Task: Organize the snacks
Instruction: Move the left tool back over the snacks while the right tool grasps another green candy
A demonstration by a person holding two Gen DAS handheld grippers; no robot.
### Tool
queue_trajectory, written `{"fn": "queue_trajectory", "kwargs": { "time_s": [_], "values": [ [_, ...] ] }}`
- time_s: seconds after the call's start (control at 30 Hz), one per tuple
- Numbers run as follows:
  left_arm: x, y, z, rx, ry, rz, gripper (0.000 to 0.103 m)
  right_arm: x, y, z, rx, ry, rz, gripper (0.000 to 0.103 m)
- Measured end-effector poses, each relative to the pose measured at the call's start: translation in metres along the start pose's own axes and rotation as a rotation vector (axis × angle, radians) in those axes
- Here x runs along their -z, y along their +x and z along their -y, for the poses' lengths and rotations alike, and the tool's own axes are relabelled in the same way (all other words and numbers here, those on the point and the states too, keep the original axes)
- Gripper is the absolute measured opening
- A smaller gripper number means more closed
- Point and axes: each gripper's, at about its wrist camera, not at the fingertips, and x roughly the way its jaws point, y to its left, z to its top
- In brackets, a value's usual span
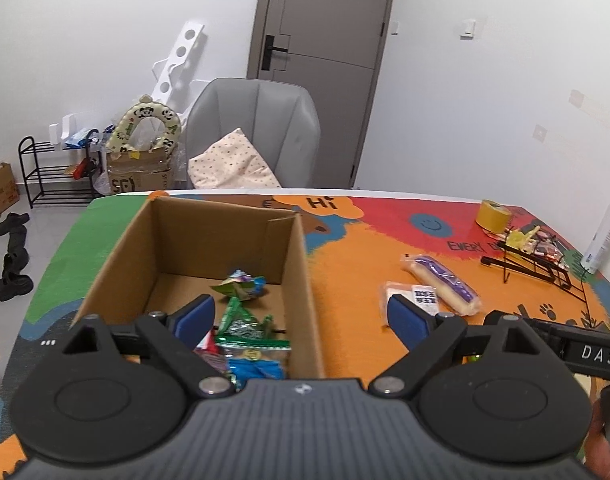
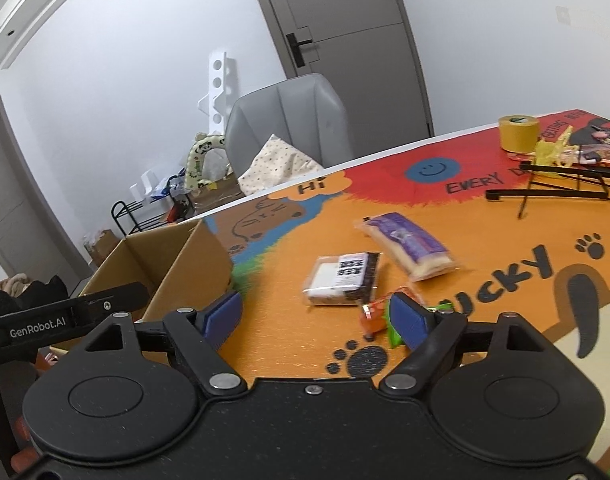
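Left wrist view: left gripper (image 1: 301, 316) open, empty, over cardboard box (image 1: 297, 264) at centre-left; several snack packets (image 1: 245, 320) already inside.

Right wrist view: right gripper (image 2: 317, 316) open, empty; purple-wrapped roll (image 2: 409, 246), labelled packet (image 2: 343, 278) and small orange-green snack (image 2: 375, 318) remain mid-frame on the counter (image 2: 485, 236). Judged partway done.

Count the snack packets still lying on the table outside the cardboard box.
3: a purple-wrapped roll, a white-and-black packet beside it, and a small orange-and-green packet partly hidden by the right tool's finger. More may lie behind the tools.
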Motion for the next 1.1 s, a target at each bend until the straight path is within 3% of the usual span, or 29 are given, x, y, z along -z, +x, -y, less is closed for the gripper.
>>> {"fn": "queue_trajectory", "kwargs": {
  "time_s": [0.17, 0.3, 0.5, 0.73, 1.0, 1.1],
  "values": [
    [-0.001, 0.005, 0.015, 0.020, 0.021, -0.008, 0.092, -0.003, -0.002, 0.018, 0.019, 0.032, 0.004, 0.082],
    [-0.001, 0.009, 0.025, 0.030, 0.031, -0.012, 0.092, -0.004, -0.004, 0.033, 0.039, 0.069, 0.011, 0.096],
    [-0.001, 0.017, 0.041, 0.043, 0.049, -0.030, 0.092, -0.006, -0.004, 0.048, 0.059, 0.095, 0.018, 0.101],
    [0.002, 0.025, 0.056, 0.079, 0.063, -0.041, 0.092, -0.001, 0.001, 0.058, 0.077, 0.106, 0.003, 0.101],
    [0.008, 0.038, 0.065, 0.113, 0.060, -0.062, 0.092, 0.005, 0.020, 0.071, 0.104, 0.162, -0.037, 0.083],
    [0.010, 0.040, 0.067, 0.124, 0.056, -0.055, 0.092, 0.008, 0.031, 0.069, 0.101, 0.164, -0.053, 0.083]
  ]
}}
